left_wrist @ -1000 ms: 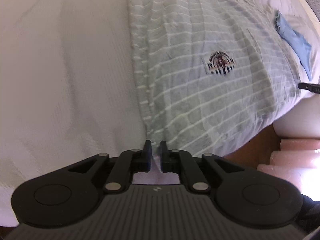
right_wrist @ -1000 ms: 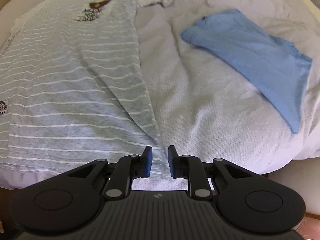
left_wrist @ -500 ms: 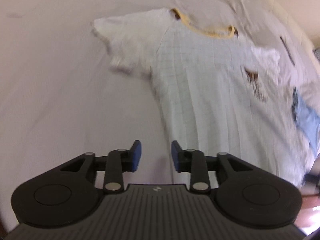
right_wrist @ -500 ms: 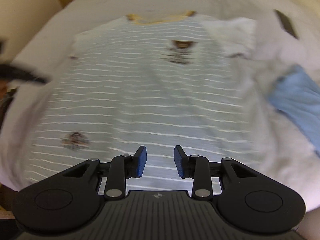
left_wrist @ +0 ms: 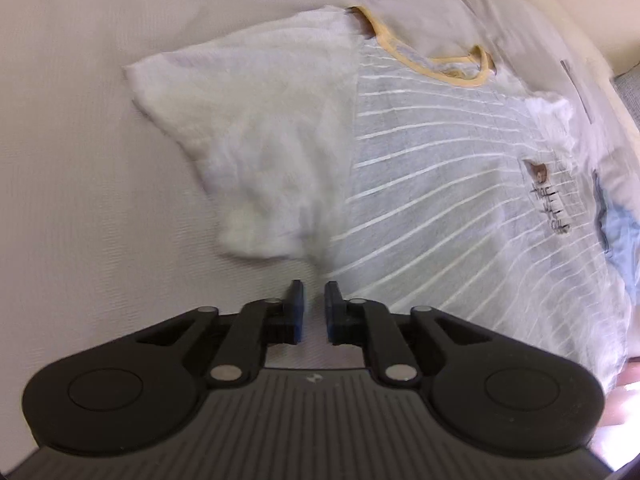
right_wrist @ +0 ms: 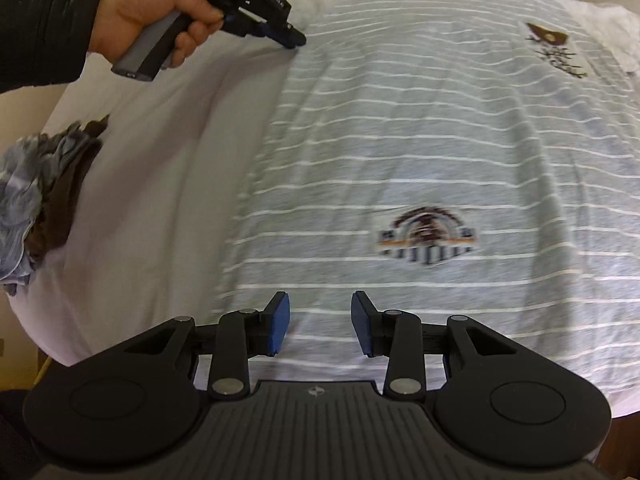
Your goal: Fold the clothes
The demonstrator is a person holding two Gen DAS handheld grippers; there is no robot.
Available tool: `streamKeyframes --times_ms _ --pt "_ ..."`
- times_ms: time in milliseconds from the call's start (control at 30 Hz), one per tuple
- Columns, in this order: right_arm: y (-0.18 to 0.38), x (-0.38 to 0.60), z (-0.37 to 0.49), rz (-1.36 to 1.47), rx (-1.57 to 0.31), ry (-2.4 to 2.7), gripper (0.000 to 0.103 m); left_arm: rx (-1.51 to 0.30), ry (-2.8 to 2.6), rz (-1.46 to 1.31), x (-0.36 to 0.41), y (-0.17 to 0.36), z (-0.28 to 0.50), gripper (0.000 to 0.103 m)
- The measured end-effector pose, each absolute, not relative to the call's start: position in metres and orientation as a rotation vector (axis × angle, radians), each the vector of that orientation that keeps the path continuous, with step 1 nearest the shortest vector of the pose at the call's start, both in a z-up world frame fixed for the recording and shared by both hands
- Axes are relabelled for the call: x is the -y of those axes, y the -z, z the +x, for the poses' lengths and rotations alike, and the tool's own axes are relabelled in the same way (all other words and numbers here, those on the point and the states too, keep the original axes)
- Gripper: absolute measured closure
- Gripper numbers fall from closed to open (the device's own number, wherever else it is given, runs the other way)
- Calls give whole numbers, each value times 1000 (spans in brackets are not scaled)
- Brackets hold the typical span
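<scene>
2 grippers have changed position and state within the last second. At 1 second ago, both sat at the bottom hem of the shirt (right_wrist: 420, 152) with their fingers nearly closed at its lower corners. The left gripper (left_wrist: 313, 312) now sits at the side seam just below the left sleeve (left_wrist: 256, 152); its fingers stand a narrow gap apart, and nothing visible lies between them. The right wrist view confirms this placement: the left gripper (right_wrist: 294, 39), held in a hand (right_wrist: 152, 20), has its tips at or just above the cloth near the armpit; contact cannot be confirmed. The right gripper (right_wrist: 320, 326) now hovers over the lower body of the shirt with its fingers wide apart and holding nothing. Judged from this, the hem has been released and the work point has moved to the sleeve side, which suits a lengthwise fold of that side inward. The shirt lies flat and face up on the bed (left_wrist: 80, 120), spread to full length, with no fold visible in it. It is grey with thin white stripes, white sleeves and a yellow collar (left_wrist: 440, 64). 1 small print (right_wrist: 556, 50) sits on the chest and 1 badge (right_wrist: 428, 236) near the hem. The cloth shows shallow wrinkles only. 1 blue garment (left_wrist: 620, 236) lies beside the shirt, and 1 crumpled grey-brown pile (right_wrist: 36, 196) sits at the bed edge.
</scene>
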State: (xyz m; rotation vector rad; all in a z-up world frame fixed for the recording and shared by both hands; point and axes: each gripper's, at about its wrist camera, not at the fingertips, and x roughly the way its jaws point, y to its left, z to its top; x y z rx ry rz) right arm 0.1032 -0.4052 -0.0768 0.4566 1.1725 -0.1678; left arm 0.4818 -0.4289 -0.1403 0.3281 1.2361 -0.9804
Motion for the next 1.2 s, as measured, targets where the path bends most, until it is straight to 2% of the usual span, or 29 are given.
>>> streamKeyframes --times_ms 100,300,333,400,500,600,767,900,1033,1133,1200 --pt "77 395 108 461 -1176 173 63 -1221 981 342 410 134 490 97" --pt "93 380 108 490 -1178 174 61 -1121 1235 374 392 102 448 96" --pt "100 374 110 486 -1198 160 58 -1108 1292 379 391 98 435 96" --pt "112 362 114 477 -1235 131 48 -1102 1409 390 389 95 408 93" --pt "106 356 114 487 -1217 123 45 -1108 1526 512 389 107 367 91" --pt "101 360 102 521 -1202 154 52 -1070 1538 691 384 124 341 92" --pt "96 379 56 602 -1218 318 52 -1095 1482 731 367 125 346 93" --pt "63 410 18 591 -1072 493 53 -1068 1485 747 362 110 339 93" --pt "62 455 4 556 -977 678 54 -1046 1527 711 366 98 314 92" --pt "85 490 2 585 -973 683 61 -1034 1559 693 370 91 295 92" --pt "104 507 -1 627 -1010 675 71 -1052 1581 738 375 100 274 92"
